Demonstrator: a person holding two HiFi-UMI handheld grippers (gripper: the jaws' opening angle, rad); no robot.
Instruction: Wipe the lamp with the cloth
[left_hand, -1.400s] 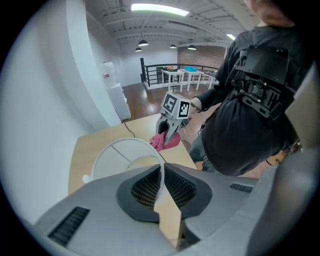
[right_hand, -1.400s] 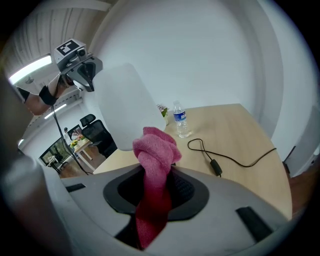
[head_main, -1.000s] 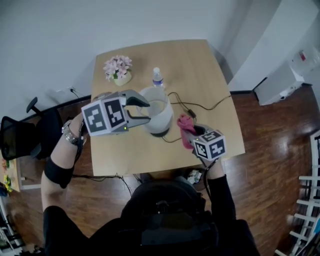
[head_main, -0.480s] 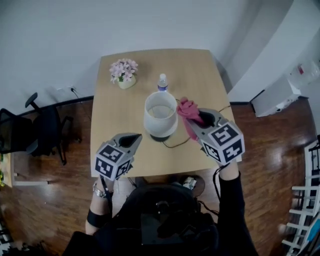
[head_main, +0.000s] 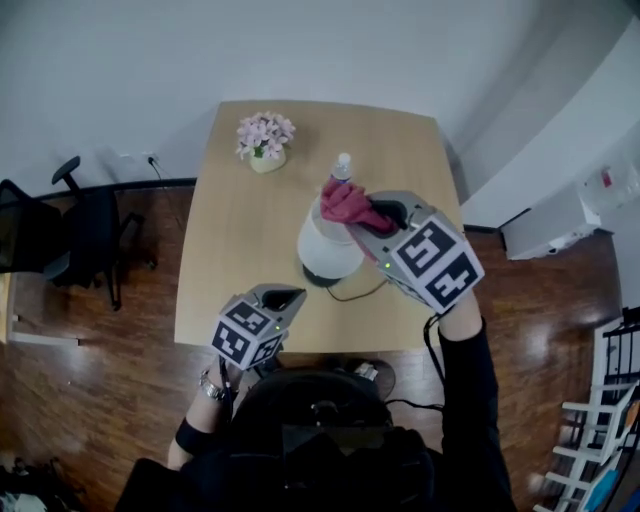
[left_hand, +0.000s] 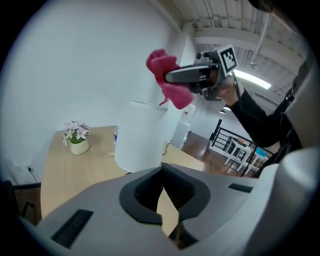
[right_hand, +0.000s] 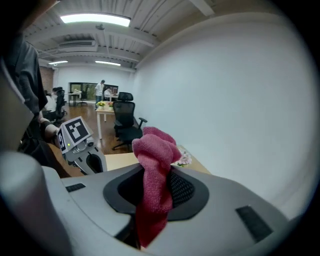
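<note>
R hand-held gripper (head_main: 364, 215) clamps pink cloth (head_main: 344, 200) over lamp (head_main: 325, 252), L hand-held gripper (head_main: 284, 297) closed, empty, pot (head_main: 266, 162) w/ flowers (head_main: 264, 130)

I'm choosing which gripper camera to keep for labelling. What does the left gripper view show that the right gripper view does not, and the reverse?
Only the left gripper view shows the white lamp shade, a water bottle partly behind it, and the right gripper from outside, holding the pink cloth by the shade's top edge. Only the right gripper view shows the left gripper and a black office chair. Both show the cloth, the flower pot, the wooden table and the white wall.
</note>
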